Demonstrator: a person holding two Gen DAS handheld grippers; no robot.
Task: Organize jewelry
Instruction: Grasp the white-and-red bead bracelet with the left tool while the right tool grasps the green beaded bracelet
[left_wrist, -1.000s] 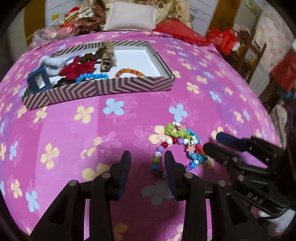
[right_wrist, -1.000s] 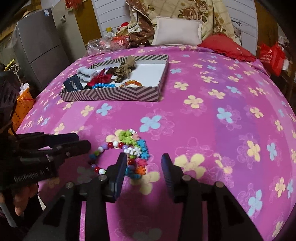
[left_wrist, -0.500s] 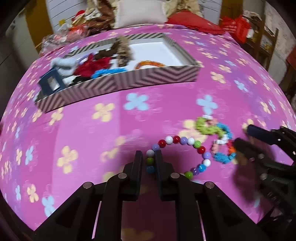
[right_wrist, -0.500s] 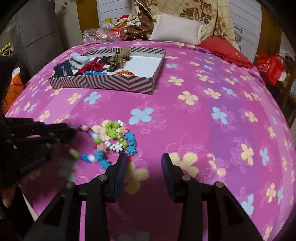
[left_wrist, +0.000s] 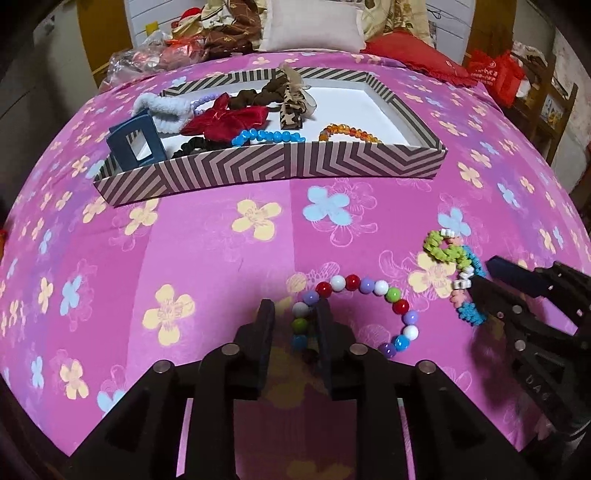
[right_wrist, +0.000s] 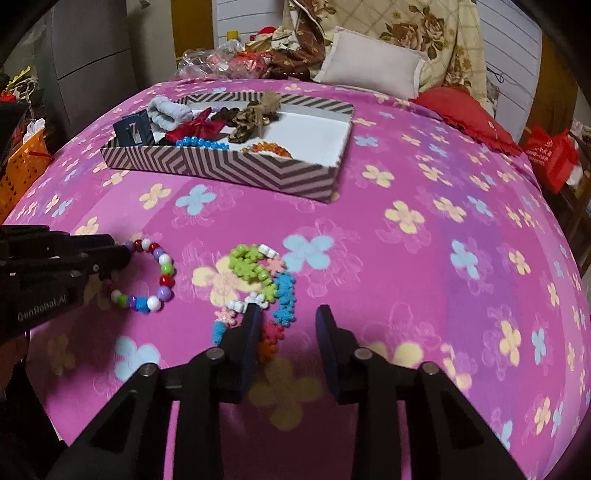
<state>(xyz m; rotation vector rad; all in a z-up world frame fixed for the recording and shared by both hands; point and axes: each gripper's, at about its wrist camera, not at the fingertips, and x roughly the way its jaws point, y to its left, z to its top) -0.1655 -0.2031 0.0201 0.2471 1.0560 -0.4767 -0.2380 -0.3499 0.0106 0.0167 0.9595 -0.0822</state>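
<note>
Left hand-held gripper (left_wrist: 294, 328) sits low over the pink flowered bed (left_wrist: 207, 258), its jaws straddling one end of the round-bead bracelet (left_wrist: 364, 306); they are opening at this moment, with a gap between the left pad and the beads, so I would not call it a firm clamp. The bracelet's remaining loop lies flat on the cover, curving off to the right. Farther right, the flower-bead bracelet (right_wrist: 264, 288) lies in a loose heap, and the right hand-held gripper (right_wrist: 286, 325) is set over its near end with jaws closing; the strand runs beside the left finger while the right finger stands apart, so nothing is pinched yet. Behind both, the striped tray (left_wrist: 280, 171) already holds hair ties, a red bow, a blue clip, a blue bracelet and an amber one (its right half is bare white). The likely risk: a slack grip on a single bead could let the round-bead strand slip as it lifts, and the right jaws may shut on only one loop of the tangled strand, dragging the rest or snagging the soft cover, which gives under pressure. Both tools are pitched steeply down toward the bed, close together, angled inward toward one another.
</note>
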